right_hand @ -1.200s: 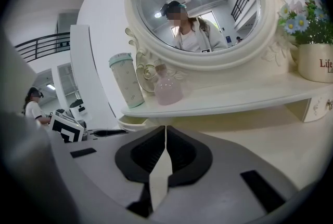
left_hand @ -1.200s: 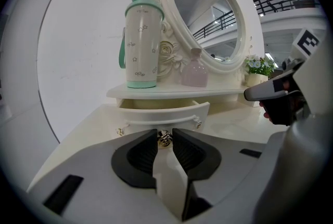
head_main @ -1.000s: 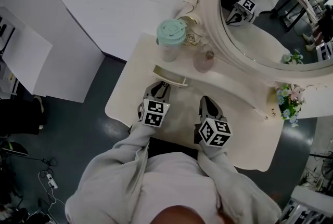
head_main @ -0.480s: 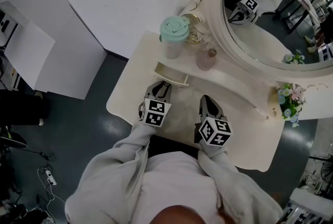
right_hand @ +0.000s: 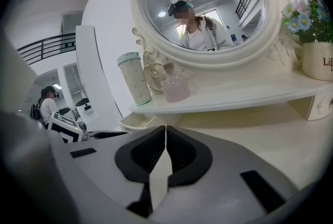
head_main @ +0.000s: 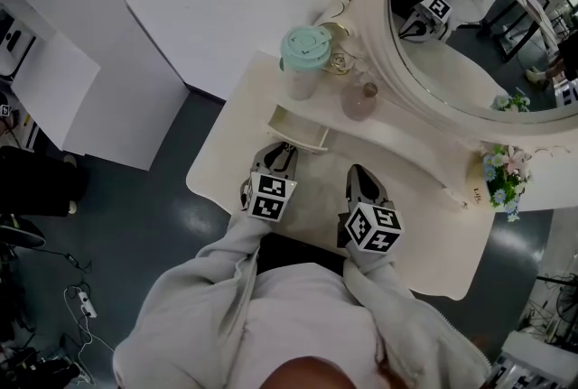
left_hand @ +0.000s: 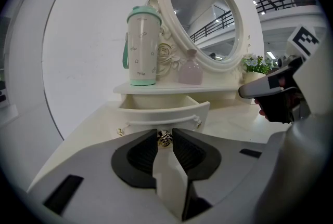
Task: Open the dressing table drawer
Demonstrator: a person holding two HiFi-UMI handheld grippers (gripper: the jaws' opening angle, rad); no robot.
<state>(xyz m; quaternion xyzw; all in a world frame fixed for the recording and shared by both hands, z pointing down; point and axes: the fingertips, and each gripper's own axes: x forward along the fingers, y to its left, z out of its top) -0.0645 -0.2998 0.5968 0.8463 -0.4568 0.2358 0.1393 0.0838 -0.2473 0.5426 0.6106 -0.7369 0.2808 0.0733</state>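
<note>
Brass knob (left_hand: pixel 164 137) clamped in left gripper (left_hand: pixel 165 130), hidden from head view; right gripper (right_hand: pixel 166 127) closed.

I count two grippers: one left gripper (head_main: pixel 280 149) and one right gripper (head_main: pixel 358 172). There is one dressing table (head_main: pixel 221 171) with one drawer (head_main: pixel 298 129), and one knob (left_hand: pixel 165 139) on its front. One oval mirror (head_main: pixel 470 53), one mint-lidded tumbler (head_main: pixel 305 55), one pink bottle (head_main: pixel 359 102), one flower pot (head_main: pixel 499 180).
</note>
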